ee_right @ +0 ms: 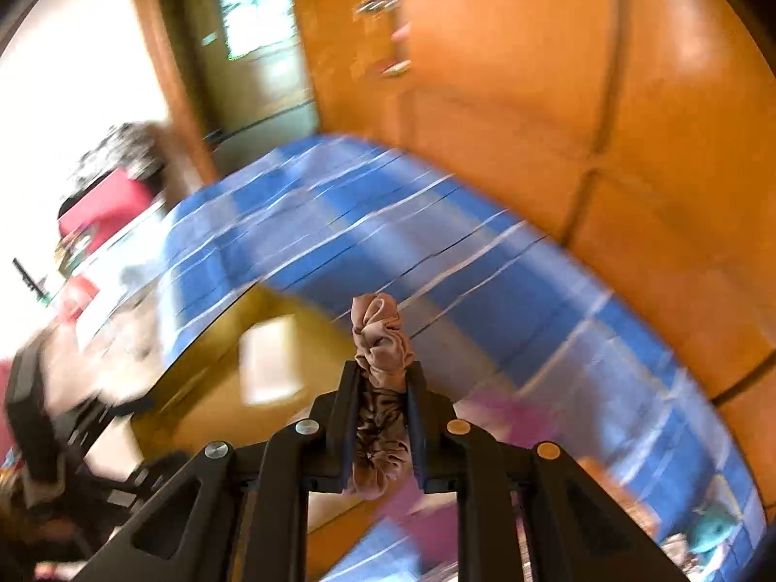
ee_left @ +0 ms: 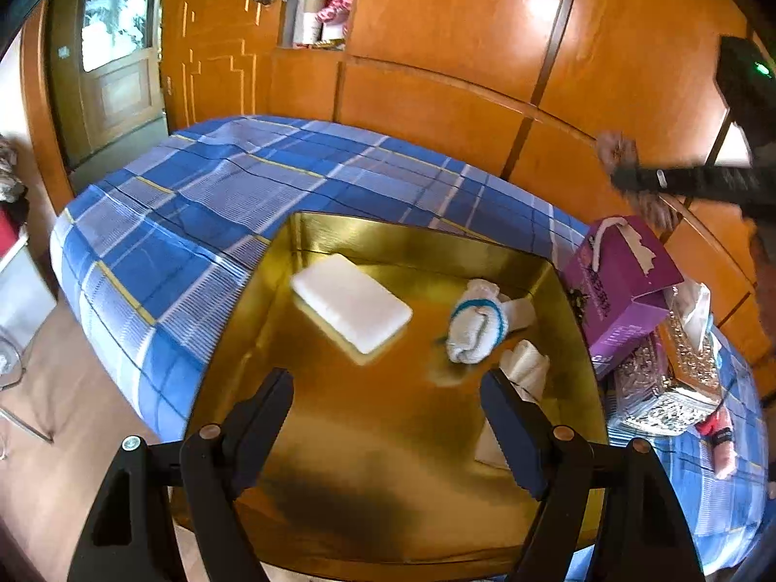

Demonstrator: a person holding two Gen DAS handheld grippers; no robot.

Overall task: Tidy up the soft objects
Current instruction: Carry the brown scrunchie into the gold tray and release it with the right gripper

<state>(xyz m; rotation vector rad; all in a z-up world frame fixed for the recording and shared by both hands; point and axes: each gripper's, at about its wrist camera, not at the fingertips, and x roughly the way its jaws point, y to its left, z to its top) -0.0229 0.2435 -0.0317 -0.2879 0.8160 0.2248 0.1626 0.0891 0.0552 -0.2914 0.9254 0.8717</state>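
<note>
Judging by the gold tray (ee_left: 485, 252), where a white sponge (ee_left: 351, 303) and rolled cloth (ee_left: 473, 325) are already laid, only the brown scrunchie (ee_right: 380, 339) pinched in the right gripper (ee_right: 383, 378) is left, the left gripper (ee_left: 388, 383) being held wide and empty.

Purple box (ee_left: 625, 281) beside what looks like a glittery tissue holder (ee_left: 679, 378)

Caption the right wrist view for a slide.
Right gripper shut on a tan scrunchie above the blue plaid bed.

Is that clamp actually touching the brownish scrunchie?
Touching. The right wrist view shows the right gripper shut on the scrunchie, its fabric squeezed between both fingers.
</note>
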